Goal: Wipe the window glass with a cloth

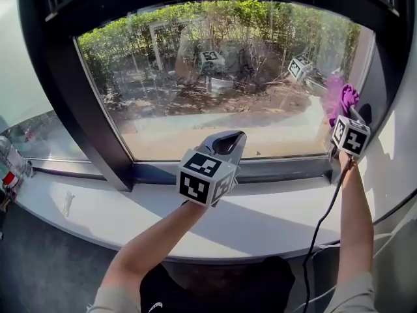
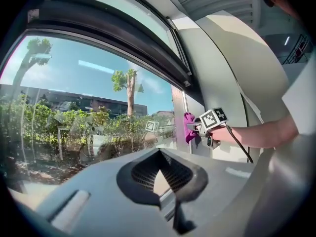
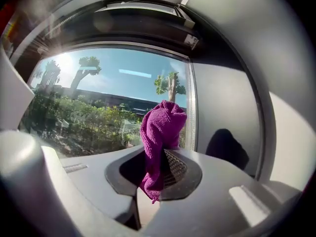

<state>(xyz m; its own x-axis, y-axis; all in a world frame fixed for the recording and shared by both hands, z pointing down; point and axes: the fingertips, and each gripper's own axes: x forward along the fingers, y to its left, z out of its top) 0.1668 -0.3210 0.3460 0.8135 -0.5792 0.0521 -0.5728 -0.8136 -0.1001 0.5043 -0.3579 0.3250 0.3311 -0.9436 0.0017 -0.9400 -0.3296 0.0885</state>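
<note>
Bright sun on the window glass (image 1: 215, 96), a wide pane in a heavy black frame (image 1: 78, 109); green hedge and bare earth lie outside, and pale reflections of the marker cubes float on the pane. Over on the right, the right gripper (image 1: 350, 119) is raised against the pane's right edge, close to the frame. Its jaws are clenched on the cloth (image 1: 345, 100), a magenta microfibre with a nubbly, towel-like weave, bunched into a soft lump. In the right gripper view the cloth (image 3: 160, 132) rises above the ribbed dark pads of the right gripper (image 3: 155, 169) and a frayed corner hangs below. A purple reflection sits on the pane beside the cloth, which looks to be up against the glass. A thin black cable (image 1: 319, 227) trails down from that gripper along the forearm.

The left gripper (image 1: 225, 142) hovers lower, over the middle of the sill, well apart from the cloth. Its smooth grey jaws are closed tip to tip on nothing, and the left gripper (image 2: 158, 174) shows only bare grooved pads.

The sill (image 1: 273, 214) is a broad, smooth white ledge curving under the window; a small crumpled white scrap (image 1: 67, 203) lies at its left end. White walls flank the frame on both sides.
</note>
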